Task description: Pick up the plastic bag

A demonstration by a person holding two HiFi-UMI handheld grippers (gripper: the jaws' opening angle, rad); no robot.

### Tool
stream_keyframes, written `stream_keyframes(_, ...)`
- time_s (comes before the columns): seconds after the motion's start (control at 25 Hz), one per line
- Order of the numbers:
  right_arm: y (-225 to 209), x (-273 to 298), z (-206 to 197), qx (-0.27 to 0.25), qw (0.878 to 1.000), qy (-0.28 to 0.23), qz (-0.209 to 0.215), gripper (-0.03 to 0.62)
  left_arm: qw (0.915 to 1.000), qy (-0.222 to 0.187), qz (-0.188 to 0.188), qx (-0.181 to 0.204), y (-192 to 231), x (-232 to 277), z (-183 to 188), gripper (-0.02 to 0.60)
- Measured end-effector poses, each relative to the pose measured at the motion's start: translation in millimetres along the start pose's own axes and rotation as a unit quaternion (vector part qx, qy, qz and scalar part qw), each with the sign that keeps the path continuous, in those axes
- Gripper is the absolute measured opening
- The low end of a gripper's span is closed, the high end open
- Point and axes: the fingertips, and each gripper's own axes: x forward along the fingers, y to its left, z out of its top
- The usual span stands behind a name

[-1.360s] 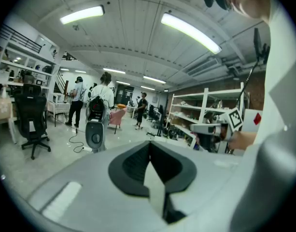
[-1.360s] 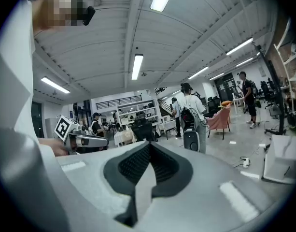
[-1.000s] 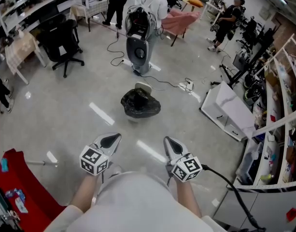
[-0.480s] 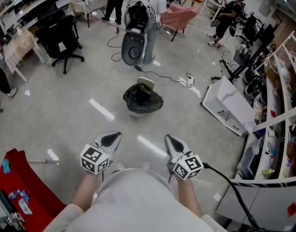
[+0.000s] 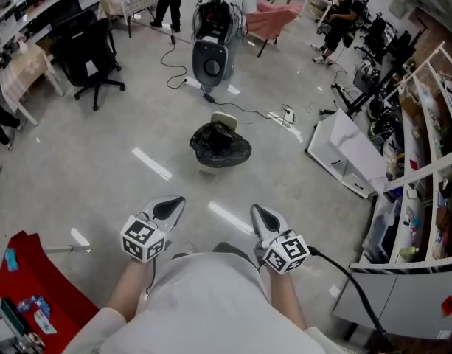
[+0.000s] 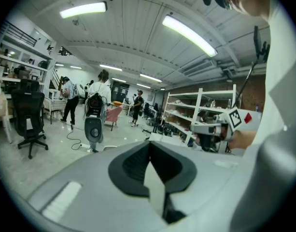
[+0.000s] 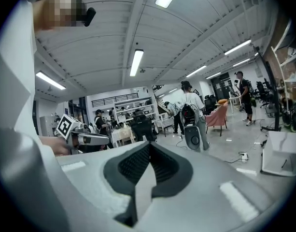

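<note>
Black plastic bag (image 5: 220, 146): one, on floor (image 5: 100, 161). Left hand-held gripper (image 5: 175, 203), right hand-held gripper (image 5: 256, 212): two, pressed together, empty.

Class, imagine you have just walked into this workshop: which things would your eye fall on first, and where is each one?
The black plastic bag sits crumpled and alone on the grey floor, mid-room. Nearest the viewer, the left claw and right claw are held out side by side, both shut and empty, pointing roughly toward it. A bright red stand shows at the lower left edge.
</note>
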Motion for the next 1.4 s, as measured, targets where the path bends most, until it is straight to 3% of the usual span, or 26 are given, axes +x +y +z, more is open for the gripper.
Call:
stream_keyframes(0.4,4.6,29.4,1.9,-0.028,1.000,0.007,-0.004,0.002,0.9999,-0.001,0.007,-0.014,33.3,-2.1,-5.6,0.005)
stream_keyframes(0.64,-20.8,65.8,3.9,-0.020,1.000,0.007,0.004,0.002,0.9987,0.026,0.028,0.035,55.7,21.4,-3.6,0.005)
stream_keyframes(0.84,-57.3,108.0,11.7,-0.016,1.000,0.015,0.011,0.003,0.9992,0.018,0.033,0.011,84.7,50.5,11.2,0.005)
stream_keyframes(1.4,-202.1,198.6,55.6,-0.008,0.998,0.047,0.036,0.002,0.9989,0.016,0.043,0.009,138.3,189.1,77.4,0.004)
